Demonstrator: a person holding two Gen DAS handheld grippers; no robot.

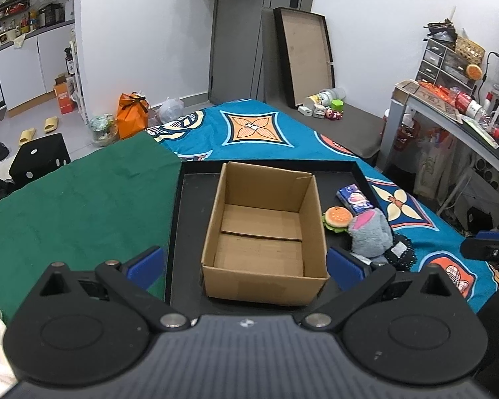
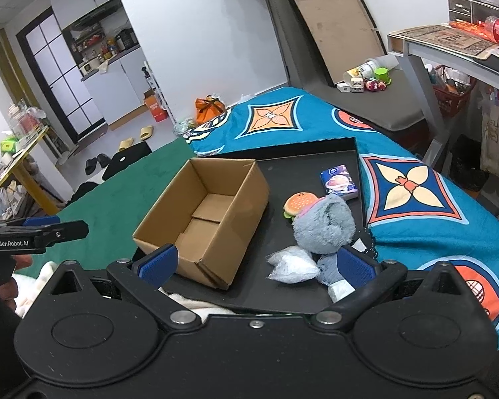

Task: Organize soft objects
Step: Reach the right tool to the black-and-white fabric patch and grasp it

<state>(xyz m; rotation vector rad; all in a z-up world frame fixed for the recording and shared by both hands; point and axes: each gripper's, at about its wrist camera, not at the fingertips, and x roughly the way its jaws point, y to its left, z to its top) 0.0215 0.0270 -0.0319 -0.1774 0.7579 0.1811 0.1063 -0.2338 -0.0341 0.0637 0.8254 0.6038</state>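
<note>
An empty cardboard box (image 1: 266,229) (image 2: 204,214) stands on a black tray (image 1: 196,193) (image 2: 292,169) on the bed. Right of the box lie a burger plush (image 1: 337,218) (image 2: 297,203), a grey plush toy (image 1: 371,232) (image 2: 324,224), a blue tissue pack (image 1: 355,199) (image 2: 340,179) and a white crinkly bag (image 2: 292,264). My left gripper (image 1: 246,264) hovers open at the box's near edge, holding nothing. My right gripper (image 2: 256,264) is open just before the white bag and grey plush, also holding nothing. Each gripper shows at the edge of the other's view: the right gripper (image 1: 489,246), the left gripper (image 2: 40,229).
A green cloth (image 1: 76,193) covers the bed's left part, a patterned blue blanket (image 1: 259,129) (image 2: 412,196) the rest. A desk (image 1: 449,113) with clutter stands at the right. Bags and slippers lie on the floor beyond the bed. A dark doily (image 1: 401,251) lies by the plush.
</note>
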